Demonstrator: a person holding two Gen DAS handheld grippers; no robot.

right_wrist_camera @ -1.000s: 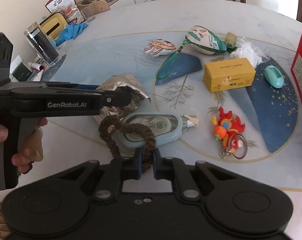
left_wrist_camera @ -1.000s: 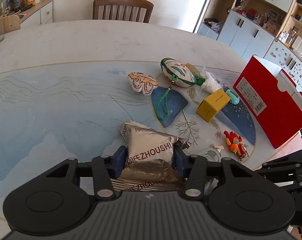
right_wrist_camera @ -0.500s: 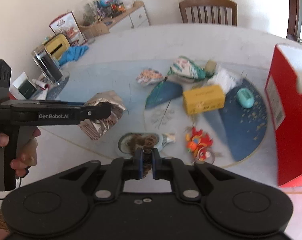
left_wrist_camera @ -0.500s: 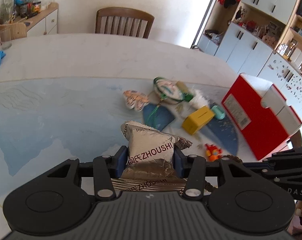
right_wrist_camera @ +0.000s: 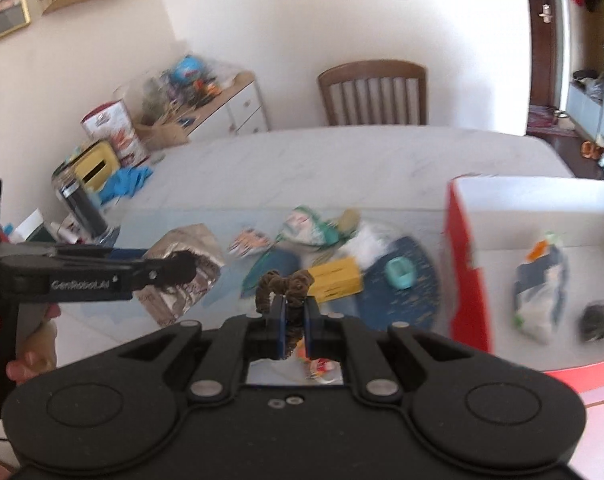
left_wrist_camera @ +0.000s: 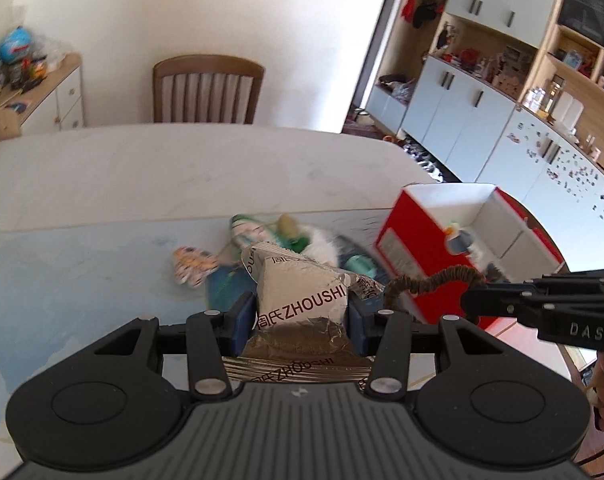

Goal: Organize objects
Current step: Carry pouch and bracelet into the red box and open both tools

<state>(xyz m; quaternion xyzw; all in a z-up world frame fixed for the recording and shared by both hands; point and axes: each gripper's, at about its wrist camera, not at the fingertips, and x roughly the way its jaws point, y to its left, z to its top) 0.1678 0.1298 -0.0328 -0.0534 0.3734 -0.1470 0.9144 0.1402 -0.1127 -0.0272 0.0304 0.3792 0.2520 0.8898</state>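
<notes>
Your left gripper [left_wrist_camera: 302, 320] clamps the silver packet [left_wrist_camera: 302, 300]; your right gripper [right_wrist_camera: 293, 326] pinches the brown scrunchie [right_wrist_camera: 288, 284] beside the red box [right_wrist_camera: 461, 280]

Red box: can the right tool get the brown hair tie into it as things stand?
Probably yes. The right tool is shut on the brown hair tie, the red box is open on top just beside it, and nothing stands between them.

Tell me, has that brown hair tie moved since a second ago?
Yes. The brown hair tie, pinched in the right gripper, has risen off the table and swung right, toward the red box.
</notes>
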